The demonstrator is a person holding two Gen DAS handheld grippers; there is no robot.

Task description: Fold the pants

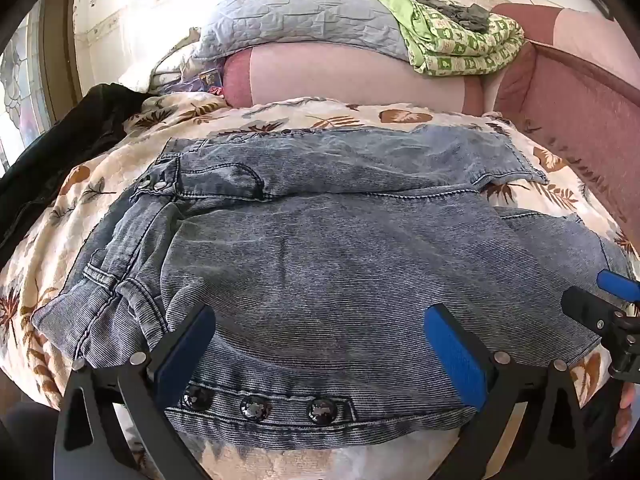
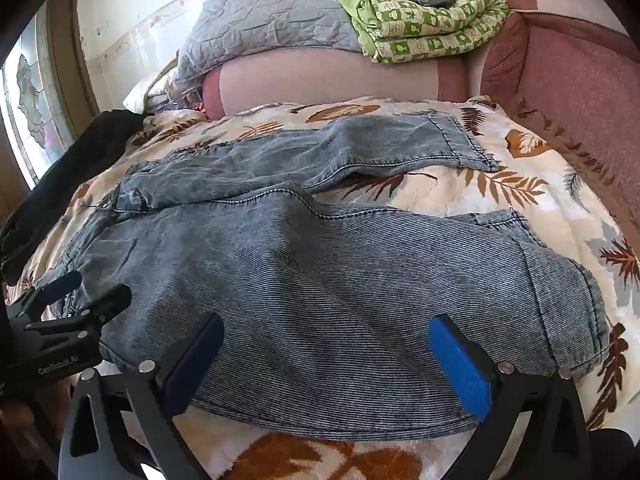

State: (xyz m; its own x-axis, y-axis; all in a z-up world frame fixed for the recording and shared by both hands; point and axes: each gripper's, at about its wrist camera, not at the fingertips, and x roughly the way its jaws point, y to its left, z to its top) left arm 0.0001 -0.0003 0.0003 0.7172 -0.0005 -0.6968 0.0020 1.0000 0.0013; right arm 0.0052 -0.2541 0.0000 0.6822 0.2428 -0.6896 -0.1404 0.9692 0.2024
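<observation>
Pants (image 1: 340,248), grey-blue denim, lie spread flat on a leaf-print bedspread (image 1: 48,240) over the bed, long axis running left to right across both views. Waistband and snap buttons (image 1: 256,406) sit at the left end, directly between the jaws of the left gripper (image 1: 320,356). Two legs extend rightward: the far leg ends at a hem (image 2: 472,152) near the sofa-like backrest (image 2: 560,80), the near leg lies under the right gripper (image 2: 326,364). Both pairs of jaws stand spread wide, grasping nothing, each straddling the near edge of the fabric from above. Judgement: the left gripper is nearer the waist and the right nearer the leg, so a lengthwise fold, near leg carried over far leg, appears to be the step in hand. Beyond the pants, a dark garment (image 1: 60,152) lies at the left of the bed, with a quilted pillow (image 1: 296,16) and a green blanket (image 1: 460,40) behind.
</observation>
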